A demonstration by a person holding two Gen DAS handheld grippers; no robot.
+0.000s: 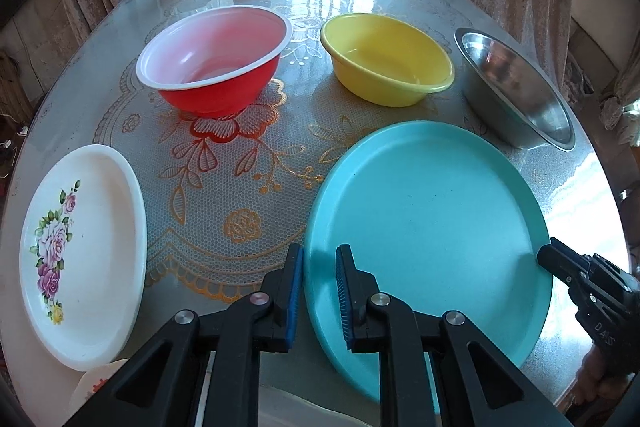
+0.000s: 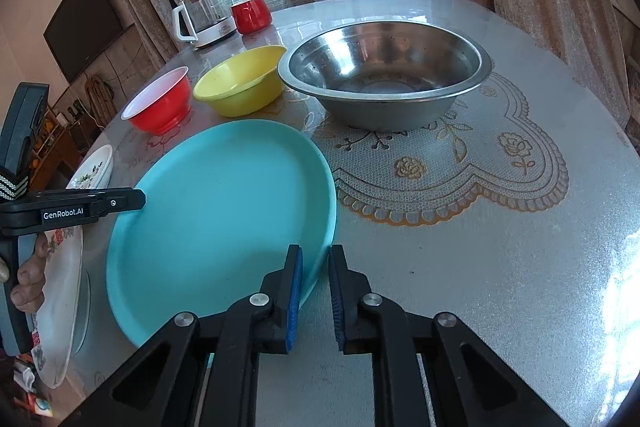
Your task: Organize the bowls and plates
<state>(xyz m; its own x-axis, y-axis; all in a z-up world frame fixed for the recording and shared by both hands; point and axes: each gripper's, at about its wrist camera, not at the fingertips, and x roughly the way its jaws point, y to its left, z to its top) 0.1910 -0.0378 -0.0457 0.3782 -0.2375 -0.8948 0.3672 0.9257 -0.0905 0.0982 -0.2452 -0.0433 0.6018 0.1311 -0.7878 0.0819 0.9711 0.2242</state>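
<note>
Two hand-held grippers pinch opposite edges of the round turquoise plastic plate (image 1: 432, 223). From the left: a white oval plate with printed roses (image 1: 84, 251) lies well apart on the glass-topped surface (image 1: 240, 187). The left hand-held gripper (image 1: 320, 267) has its jaws closed down on the turquoise plate's near-left rim. The right hand-held gripper (image 2: 316, 267) likewise clamps the right rim. Beyond sit a red plastic bowl (image 1: 216, 63), a yellow plastic bowl (image 1: 386, 59) and a steel basin (image 2: 384, 75). Any lift probably needs both hands rising together.
</note>
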